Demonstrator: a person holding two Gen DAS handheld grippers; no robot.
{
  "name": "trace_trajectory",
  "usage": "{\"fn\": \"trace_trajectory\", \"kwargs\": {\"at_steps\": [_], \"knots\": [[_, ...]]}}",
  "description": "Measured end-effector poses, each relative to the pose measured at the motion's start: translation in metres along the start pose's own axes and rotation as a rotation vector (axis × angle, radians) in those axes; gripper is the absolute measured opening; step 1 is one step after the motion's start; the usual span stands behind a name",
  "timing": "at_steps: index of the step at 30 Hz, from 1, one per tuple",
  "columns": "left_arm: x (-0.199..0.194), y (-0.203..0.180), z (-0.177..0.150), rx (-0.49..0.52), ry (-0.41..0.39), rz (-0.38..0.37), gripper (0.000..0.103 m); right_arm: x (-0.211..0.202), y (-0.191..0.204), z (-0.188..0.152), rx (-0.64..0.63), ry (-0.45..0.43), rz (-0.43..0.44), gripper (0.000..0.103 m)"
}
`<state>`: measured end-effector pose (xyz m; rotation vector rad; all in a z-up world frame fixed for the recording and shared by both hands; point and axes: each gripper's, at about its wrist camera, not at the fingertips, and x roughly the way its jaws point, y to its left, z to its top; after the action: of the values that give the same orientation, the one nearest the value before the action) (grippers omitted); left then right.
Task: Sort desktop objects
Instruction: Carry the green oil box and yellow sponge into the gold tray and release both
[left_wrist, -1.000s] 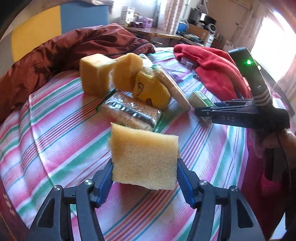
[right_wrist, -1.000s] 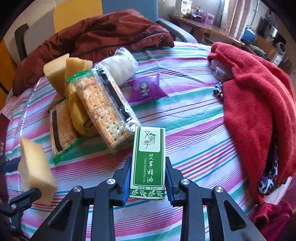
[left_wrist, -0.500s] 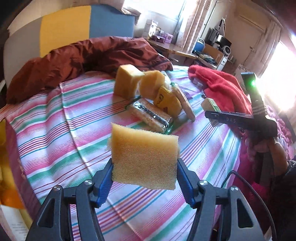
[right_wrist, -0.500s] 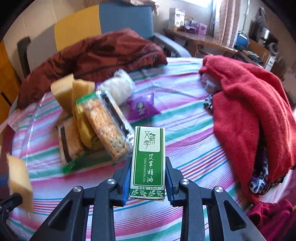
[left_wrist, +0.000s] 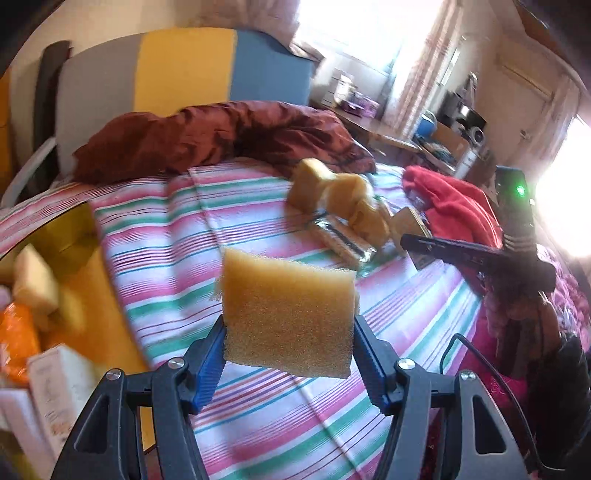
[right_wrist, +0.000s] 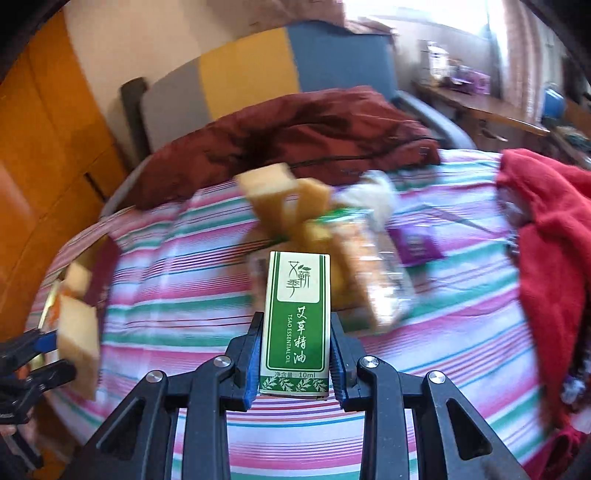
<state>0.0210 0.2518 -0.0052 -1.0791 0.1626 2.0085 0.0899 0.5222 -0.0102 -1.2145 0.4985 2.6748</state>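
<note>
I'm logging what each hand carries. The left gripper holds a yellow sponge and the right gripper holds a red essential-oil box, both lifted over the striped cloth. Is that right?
Not quite: the essential-oil box is green and white, not red, as the right wrist view shows. The rest stands: the right gripper is shut on it, and the left gripper holds the yellow sponge over the striped cloth.

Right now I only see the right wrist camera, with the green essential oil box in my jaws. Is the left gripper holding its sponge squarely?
Observer: Yes. The left wrist view shows the left gripper clamping the sponge by its lower part, one blue pad on each side.
Operator: Is there any container near it?
Observer: A yellow container sits at that view's left, beside the striped cloth.
Operator: What is inside?
Observer: Another sponge, an orange packet and a white carton.
</note>
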Motion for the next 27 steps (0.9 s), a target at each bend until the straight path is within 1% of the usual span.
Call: {"fn": "trace_trajectory", "kwargs": {"at_steps": [6, 10, 15, 19, 21, 22, 23, 25, 27], "knots": [[-0.039, 0.044, -0.013, -0.108, -0.067, 0.067, 0.065, 0.002, 0.083, 0.0, -0.112, 0.022, 0.152, 0.031], [-0.068, 0.081, -0.026, -0.197, -0.109, 0.142, 0.065, 0.011, 0.142, -0.004, -0.193, 0.051, 0.246, 0.031], [-0.099, 0.125, -0.047, -0.296, -0.145, 0.248, 0.065, 0.023, 0.204, -0.007, -0.246, 0.084, 0.343, 0.031], [-0.119, 0.156, -0.072, -0.354, -0.16, 0.339, 0.065, 0.032, 0.246, -0.009, -0.274, 0.105, 0.4, 0.032], [-0.124, 0.167, -0.082, -0.38, -0.159, 0.365, 0.065, 0.035, 0.261, -0.012, -0.294, 0.111, 0.411, 0.033], [-0.126, 0.174, -0.089, -0.394, -0.154, 0.389, 0.066, 0.037, 0.269, -0.014, -0.302, 0.117, 0.408, 0.034], [-0.126, 0.178, -0.092, -0.402, -0.15, 0.402, 0.066, 0.04, 0.273, -0.015, -0.305, 0.126, 0.41, 0.04], [-0.126, 0.186, -0.099, -0.424, -0.142, 0.433, 0.068, 0.045, 0.282, -0.02, -0.312, 0.138, 0.407, 0.046], [-0.124, 0.194, -0.105, -0.449, -0.119, 0.476, 0.069, 0.049, 0.285, -0.026, -0.313, 0.16, 0.401, 0.049]]}}
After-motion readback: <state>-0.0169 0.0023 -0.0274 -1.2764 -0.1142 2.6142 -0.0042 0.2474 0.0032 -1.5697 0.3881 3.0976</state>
